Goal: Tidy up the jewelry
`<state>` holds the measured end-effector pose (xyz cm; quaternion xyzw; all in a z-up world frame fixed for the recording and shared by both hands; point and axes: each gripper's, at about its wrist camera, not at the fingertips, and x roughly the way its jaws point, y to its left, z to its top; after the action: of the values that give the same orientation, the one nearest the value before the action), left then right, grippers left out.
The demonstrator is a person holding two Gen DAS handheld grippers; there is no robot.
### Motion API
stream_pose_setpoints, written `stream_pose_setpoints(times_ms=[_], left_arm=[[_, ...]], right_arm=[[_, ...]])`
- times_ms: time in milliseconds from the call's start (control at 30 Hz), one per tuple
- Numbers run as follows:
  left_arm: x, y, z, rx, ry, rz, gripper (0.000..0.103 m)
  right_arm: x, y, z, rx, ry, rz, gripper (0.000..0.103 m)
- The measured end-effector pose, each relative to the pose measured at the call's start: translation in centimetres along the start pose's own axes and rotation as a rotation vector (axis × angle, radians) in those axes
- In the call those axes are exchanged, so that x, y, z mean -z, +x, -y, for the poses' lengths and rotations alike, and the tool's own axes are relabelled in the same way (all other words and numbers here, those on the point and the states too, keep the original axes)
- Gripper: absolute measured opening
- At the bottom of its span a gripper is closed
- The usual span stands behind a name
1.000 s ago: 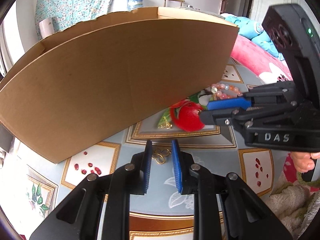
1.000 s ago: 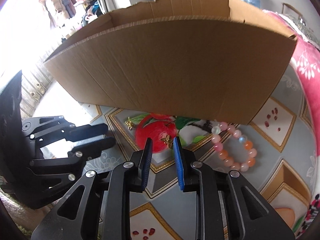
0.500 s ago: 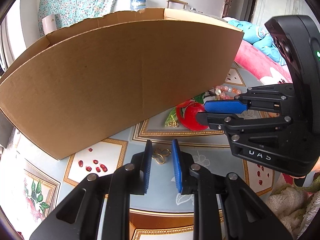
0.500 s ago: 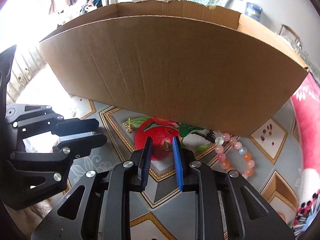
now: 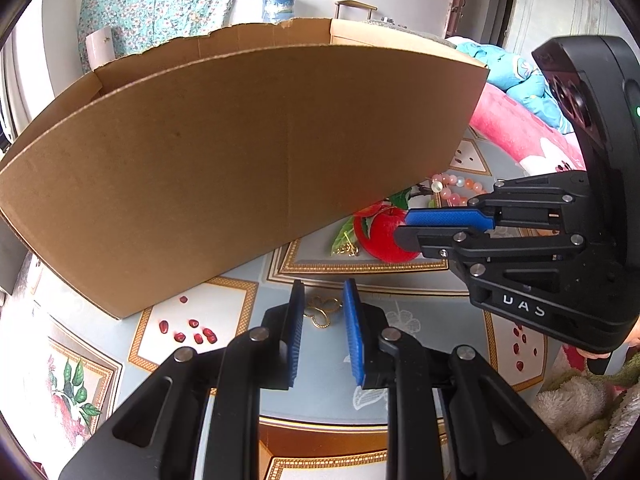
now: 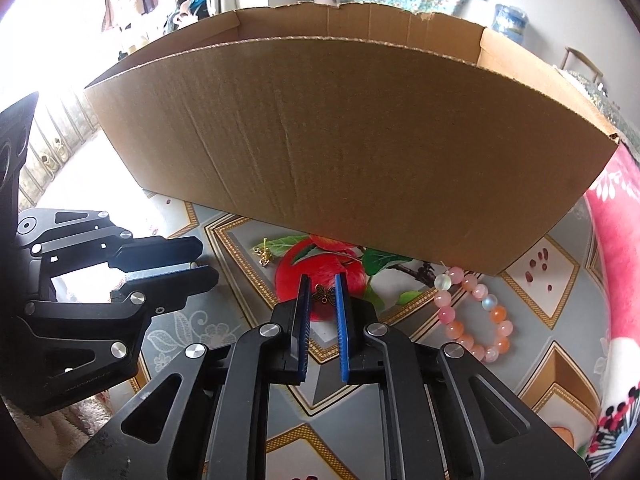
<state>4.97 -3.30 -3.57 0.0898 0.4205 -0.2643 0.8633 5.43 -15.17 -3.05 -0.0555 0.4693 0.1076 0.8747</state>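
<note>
A large open cardboard box [image 6: 352,136] stands on a patterned tablecloth [image 6: 400,396] and serves as the landmark; the jewelry all lies on the cloth just in front of its near wall. Directly before the middle of that wall, on the printed red apple, sits a small bronze butterfly charm [image 6: 323,294], and the right gripper [image 6: 321,292] hovers low over it with its blue pads a narrow gap apart on either side, not visibly pinching it. Toward the box's left half, the left gripper [image 5: 321,312] is likewise parted around a gold openwork butterfly pendant [image 5: 322,312], which lies flat on the cloth between the fingertips. A second small gold charm [image 6: 265,255] rests by the printed leaf close under the box wall, and a pink and orange beaded bracelet [image 6: 474,314] lies near the box's right front corner. Nothing appears lifted, so the step in hand looks like the pick-up, both tools lined up on a piece at once. The next move likely calls for lowering until the pad tips meet the cloth, closing gently on these thin, flat pieces, then raising them over the box's tall rim to drop inside.
</note>
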Motion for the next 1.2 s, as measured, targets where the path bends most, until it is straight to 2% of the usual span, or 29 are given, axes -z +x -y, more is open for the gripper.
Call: stream_pose_setpoints(times_ms=[300, 567, 733, 800, 900, 1000, 1067, 1133, 1200], left_arm=[[0.0, -1.7, 0.7, -0.005, 0.026, 0.027, 0.019], [-0.3, -5.7, 1.8, -0.012, 0.053, 0.085, 0.019], [-2.6, -10.9, 1.6, 0.01, 0.066, 0.211, 0.019], [-4.1, -12.3, 1.2, 0.011, 0.071, 0.25, 0.019], [-6.8, -12.8, 0.3, 0.025, 0.06, 0.27, 0.019], [-10.0, -10.8, -0.9, 0.066, 0.033, 0.238, 0.019], [-11.7, -8.3, -2.1, 0.121, -0.012, 0.175, 0.019], [-13.2, -5.3, -2.9, 0.14, -0.044, 0.089, 0.019], [-13.9, -2.8, -3.5, 0.151, -0.077, 0.025, 0.019]], right_arm=[[0.3, -2.2, 0.2, -0.006, -0.004, 0.045, 0.01], [0.9, -6.8, 0.3, -0.033, 0.003, 0.136, 0.01], [-0.6, -11.2, 0.4, -0.051, -0.016, 0.236, 0.01], [-2.0, -13.5, 1.2, -0.07, -0.012, 0.304, 0.01], [-4.4, -15.2, 2.8, -0.125, -0.007, 0.37, 0.01], [-7.5, -14.1, 4.6, -0.203, 0.012, 0.344, 0.01], [-9.8, -12.2, 6.0, -0.266, 0.045, 0.272, 0.01], [-11.7, -9.9, 7.0, -0.317, 0.088, 0.186, 0.01], [-13.1, -7.7, 7.8, -0.329, 0.12, 0.103, 0.01]])
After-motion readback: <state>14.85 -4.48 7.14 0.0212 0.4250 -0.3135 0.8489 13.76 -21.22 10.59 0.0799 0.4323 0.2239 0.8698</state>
